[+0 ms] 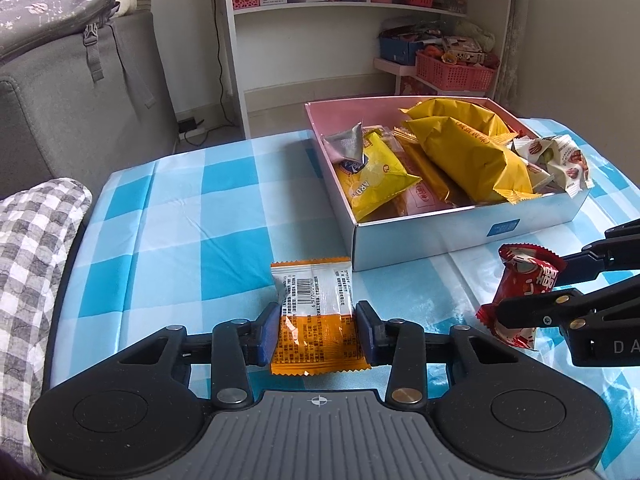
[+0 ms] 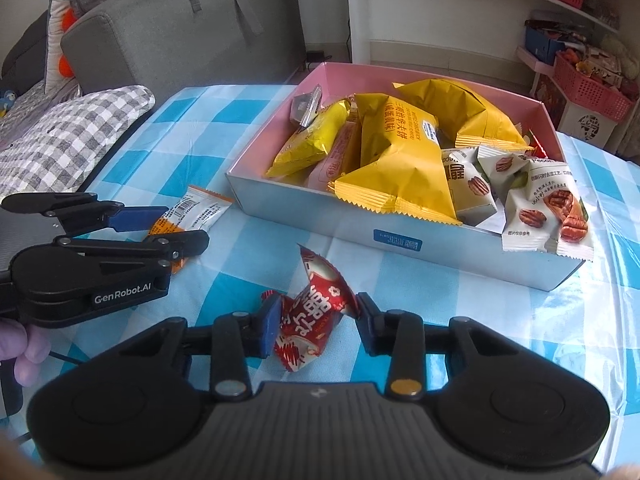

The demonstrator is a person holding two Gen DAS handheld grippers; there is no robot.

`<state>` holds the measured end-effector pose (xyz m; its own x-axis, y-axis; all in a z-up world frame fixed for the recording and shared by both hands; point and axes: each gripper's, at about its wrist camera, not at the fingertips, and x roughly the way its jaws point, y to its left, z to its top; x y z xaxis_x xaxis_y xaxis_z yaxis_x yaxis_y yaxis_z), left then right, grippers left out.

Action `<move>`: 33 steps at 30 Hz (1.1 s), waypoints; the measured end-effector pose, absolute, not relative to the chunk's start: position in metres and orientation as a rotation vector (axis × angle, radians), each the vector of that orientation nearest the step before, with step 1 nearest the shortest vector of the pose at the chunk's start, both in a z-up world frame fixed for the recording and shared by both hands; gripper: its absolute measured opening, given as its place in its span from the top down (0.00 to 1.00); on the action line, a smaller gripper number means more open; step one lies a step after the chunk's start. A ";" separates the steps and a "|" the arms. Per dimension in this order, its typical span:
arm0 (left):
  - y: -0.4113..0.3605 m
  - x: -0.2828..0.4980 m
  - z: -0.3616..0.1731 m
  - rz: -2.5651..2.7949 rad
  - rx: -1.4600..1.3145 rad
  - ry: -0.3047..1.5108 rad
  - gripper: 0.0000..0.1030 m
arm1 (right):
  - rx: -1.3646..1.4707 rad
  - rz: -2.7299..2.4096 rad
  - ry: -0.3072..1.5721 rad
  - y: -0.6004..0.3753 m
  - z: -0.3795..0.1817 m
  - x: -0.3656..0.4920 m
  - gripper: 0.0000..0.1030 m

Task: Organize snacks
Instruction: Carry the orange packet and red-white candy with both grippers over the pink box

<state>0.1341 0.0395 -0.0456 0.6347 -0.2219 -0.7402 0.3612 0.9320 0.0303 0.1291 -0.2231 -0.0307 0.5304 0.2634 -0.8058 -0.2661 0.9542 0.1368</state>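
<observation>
A glossy blue-and-white checked cloth (image 1: 224, 216) covers the worktop before white shelves (image 1: 304, 8) and a grey sofa (image 1: 60, 104). Near the pink-lined snack box (image 1: 472, 236), the left hand-held gripper (image 1: 316, 334) clamps a crinkly orange-and-white packet (image 1: 316, 312); the right hand-held gripper (image 2: 316, 324) pinches a red foil candy (image 2: 316, 312).

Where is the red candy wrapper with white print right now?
The red candy wrapper with white print is clamped in the right gripper, held above the blue checked tablecloth just in front of the open snack box's near wall, right of the left gripper.

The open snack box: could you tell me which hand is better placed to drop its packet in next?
Probably right: its tongs hold the red packet near the box's front wall.
</observation>
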 end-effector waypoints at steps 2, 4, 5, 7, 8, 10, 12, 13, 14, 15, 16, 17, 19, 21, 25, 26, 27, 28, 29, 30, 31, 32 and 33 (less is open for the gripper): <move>0.040 0.132 -0.044 -0.334 0.184 0.817 0.63 | -0.002 0.313 0.957 -0.226 -0.028 0.128 0.65; 0.040 0.130 -0.040 -0.333 0.186 0.812 0.63 | 0.002 0.310 0.953 -0.230 -0.025 0.126 0.65; 0.041 0.128 -0.038 -0.333 0.184 0.808 0.63 | 0.004 0.308 0.949 -0.232 -0.023 0.125 0.65; 0.043 0.125 -0.033 -0.331 0.178 0.794 0.63 | 0.010 0.309 0.937 -0.237 -0.018 0.124 0.65; 0.043 0.124 -0.030 -0.328 0.180 0.785 0.63 | 0.013 0.309 0.930 -0.239 -0.016 0.123 0.65; 0.041 0.121 -0.024 -0.323 0.190 0.764 0.63 | 0.025 0.305 0.913 -0.244 -0.011 0.123 0.65; 0.040 0.121 -0.019 -0.323 0.180 0.750 0.63 | 0.041 0.300 0.899 -0.250 -0.006 0.124 0.65; 0.039 0.120 -0.015 -0.323 0.174 0.741 0.63 | 0.048 0.297 0.892 -0.253 -0.004 0.124 0.65; 0.037 0.120 -0.012 -0.323 0.171 0.731 0.63 | 0.058 0.294 0.883 -0.256 -0.001 0.125 0.65; 0.036 0.119 -0.009 -0.323 0.166 0.721 0.63 | 0.069 0.290 0.876 -0.258 0.001 0.126 0.65; 0.034 0.119 -0.005 -0.323 0.159 0.710 0.63 | 0.079 0.288 0.869 -0.261 0.003 0.127 0.65; 0.033 0.120 -0.002 -0.323 0.150 0.700 0.63 | 0.090 0.284 0.859 -0.264 0.006 0.128 0.65; 0.029 0.121 0.003 -0.327 0.130 0.687 0.63 | 0.108 0.275 0.840 -0.268 0.011 0.130 0.65; 0.022 0.123 0.006 -0.334 0.121 0.679 0.63 | 0.133 0.263 0.821 -0.274 0.015 0.133 0.65; 0.005 0.128 0.004 -0.342 0.143 0.667 0.63 | 0.193 0.232 0.788 -0.289 0.017 0.140 0.65; 0.001 0.130 0.003 -0.342 0.147 0.665 0.63 | 0.200 0.223 0.781 -0.292 0.017 0.142 0.65; -0.003 0.133 0.003 -0.343 0.145 0.664 0.63 | 0.213 0.210 0.774 -0.296 0.016 0.144 0.65; -0.005 0.136 0.002 -0.341 0.138 0.664 0.63 | 0.229 0.204 0.773 -0.299 0.016 0.147 0.65; -0.008 0.139 0.001 -0.339 0.123 0.669 0.63 | 0.252 0.201 0.775 -0.303 0.015 0.150 0.65; -0.010 0.143 0.000 -0.343 0.114 0.676 0.63 | 0.279 0.197 0.780 -0.308 0.014 0.153 0.65; -0.012 0.146 -0.001 -0.347 0.113 0.681 0.63 | 0.298 0.197 0.782 -0.311 0.013 0.157 0.65; -0.015 0.150 -0.002 -0.347 0.121 0.684 0.63 | 0.308 0.206 0.783 -0.313 0.013 0.160 0.65; -0.017 0.154 -0.003 -0.343 0.128 0.684 0.63 | 0.311 0.208 0.777 -0.315 0.014 0.164 0.65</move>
<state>0.1540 -0.0171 -0.0031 0.7215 -0.2680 -0.6384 0.3514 0.9362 0.0041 0.1637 -0.3154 0.0140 0.6961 0.2968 -0.6537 -0.0697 0.9342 0.3499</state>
